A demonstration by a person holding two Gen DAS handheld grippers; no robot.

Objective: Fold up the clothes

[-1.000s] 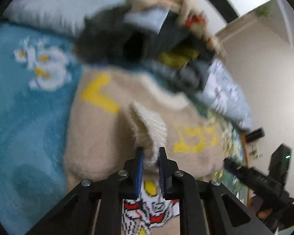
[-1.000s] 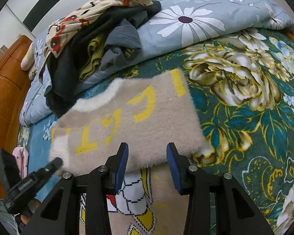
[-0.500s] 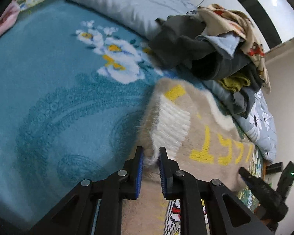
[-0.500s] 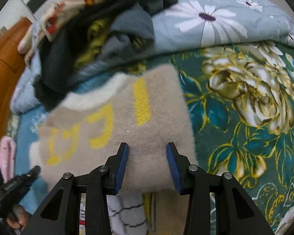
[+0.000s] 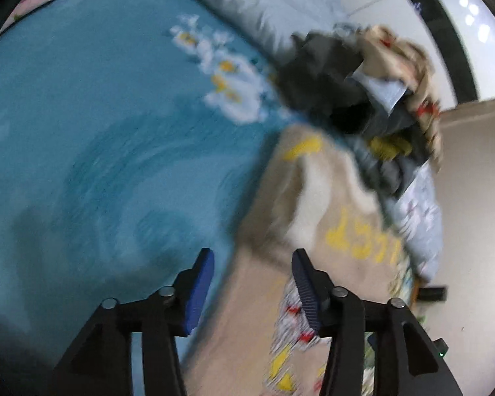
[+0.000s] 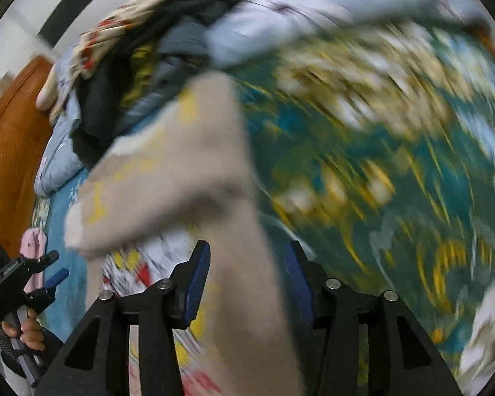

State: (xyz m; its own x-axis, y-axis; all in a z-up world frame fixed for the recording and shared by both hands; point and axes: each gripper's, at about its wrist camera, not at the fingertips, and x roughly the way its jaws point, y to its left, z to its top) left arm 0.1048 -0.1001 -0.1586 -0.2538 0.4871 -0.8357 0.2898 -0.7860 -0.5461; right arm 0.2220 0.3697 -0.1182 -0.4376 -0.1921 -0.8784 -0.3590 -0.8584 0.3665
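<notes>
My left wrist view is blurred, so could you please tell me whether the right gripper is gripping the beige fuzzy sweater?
Observer: No. The right gripper is open. A strip of the beige fuzzy sweater with yellow letters shows in its gap, unpinched.
Operator: Thank you. Is anything solid near the clothes pile?
Observer: Yes, an orange-brown wooden headboard rises to the left of the pile of dark clothes.
Operator: Can you see my left gripper from there?
Observer: Yes, the left gripper is low at the left edge, gripped by a bare hand, apart from the sweater.
</notes>
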